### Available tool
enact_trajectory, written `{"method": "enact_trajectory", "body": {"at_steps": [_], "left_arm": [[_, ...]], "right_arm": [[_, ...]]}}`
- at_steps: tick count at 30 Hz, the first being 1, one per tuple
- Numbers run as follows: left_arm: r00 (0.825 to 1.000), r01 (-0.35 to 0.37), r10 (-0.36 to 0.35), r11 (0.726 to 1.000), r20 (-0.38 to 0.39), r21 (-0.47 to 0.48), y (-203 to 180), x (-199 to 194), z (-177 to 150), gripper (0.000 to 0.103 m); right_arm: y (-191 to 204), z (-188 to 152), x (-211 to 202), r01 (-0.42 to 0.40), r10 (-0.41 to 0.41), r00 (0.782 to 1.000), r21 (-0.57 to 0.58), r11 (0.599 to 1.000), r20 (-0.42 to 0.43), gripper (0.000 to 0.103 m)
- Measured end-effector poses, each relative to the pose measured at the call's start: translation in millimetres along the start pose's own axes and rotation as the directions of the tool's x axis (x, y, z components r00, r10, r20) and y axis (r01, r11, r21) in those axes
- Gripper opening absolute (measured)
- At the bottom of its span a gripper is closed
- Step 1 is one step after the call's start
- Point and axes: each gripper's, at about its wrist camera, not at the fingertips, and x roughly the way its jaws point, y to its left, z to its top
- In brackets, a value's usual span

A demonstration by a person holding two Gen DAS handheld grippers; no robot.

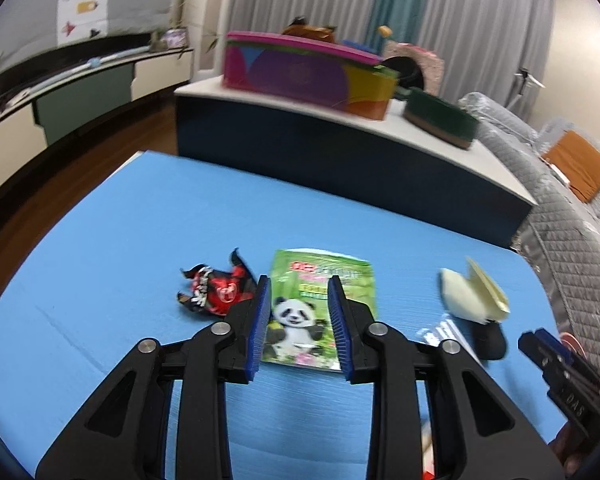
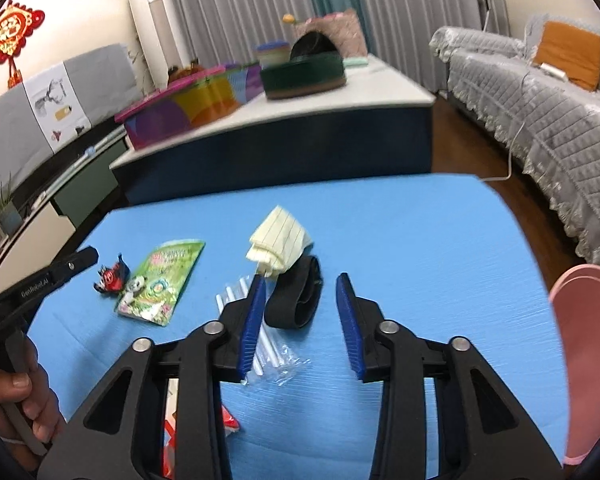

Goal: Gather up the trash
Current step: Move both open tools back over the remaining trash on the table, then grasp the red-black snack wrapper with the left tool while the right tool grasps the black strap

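The trash lies scattered on a blue table [image 1: 100, 240]: a green panda packet [image 1: 320, 304] in the middle, a crumpled red-and-black wrapper [image 1: 216, 292] just beside it on the left, and to its right folded yellow paper [image 1: 476, 296] resting against a black band [image 2: 296, 300], with a clear bag of white straws [image 2: 268, 344] in front. The left gripper [image 1: 300, 320] hangs above the packet, its blue pads part-way open, holding nothing. The right gripper [image 2: 302, 312] hangs over the band and straws, jaws likewise part open and empty. A pink bin [image 2: 584, 356] stands at the table's right edge. Behind are a low white-topped table [image 2: 380, 92] and a grey-covered sofa [image 2: 540, 120].
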Motion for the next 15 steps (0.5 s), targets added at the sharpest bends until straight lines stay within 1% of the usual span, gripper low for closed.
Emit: {"method": "enact_trajectory", "body": {"at_steps": [2, 4, 6, 10, 11, 12, 15], "left_arm": [[1.000, -0.017, 0.017, 0.999, -0.014, -0.028, 5.7, 5.9, -0.7, 0.042], [0.999, -0.036, 0.034, 0.998, -0.029, -0.059, 12.9, 13.0, -0.4, 0.045], [0.997, -0.062, 0.059, 0.995, -0.041, -0.083, 19.0, 18.6, -0.6, 0.054], [0.992, -0.123, 0.116, 0.985, -0.057, -0.122, 32.4, 28.1, 1.6, 0.063], [0.990, -0.135, 0.128, 0.983, -0.059, -0.126, 34.6, 29.5, 2.1, 0.067], [0.989, -0.144, 0.137, 0.981, -0.062, -0.132, 36.7, 31.6, 2.9, 0.069], [0.986, -0.156, 0.144, 0.977, -0.085, -0.145, 42.0, 42.0, 4.4, 0.070]], "right_arm": [[1.8, -1.3, 8.8, -0.002, 0.002, 1.000, -0.007, 1.000, -0.020, 0.044], [3.4, -1.9, 14.1, -0.007, 0.007, 0.999, -0.008, 1.000, -0.032, 0.045], [4.3, -2.3, 19.6, -0.007, 0.007, 0.999, -0.015, 1.000, -0.042, 0.048], [5.4, -4.7, 32.0, -0.004, 0.002, 0.997, -0.020, 1.000, -0.072, 0.048], [5.3, -5.1, 34.1, -0.003, 0.001, 0.997, -0.022, 1.000, -0.078, 0.048], [5.4, -5.0, 35.9, 0.000, -0.002, 0.997, -0.024, 1.000, -0.083, 0.048], [2.9, -5.9, 40.1, 0.007, -0.010, 0.995, -0.024, 1.000, -0.096, 0.048]]}}
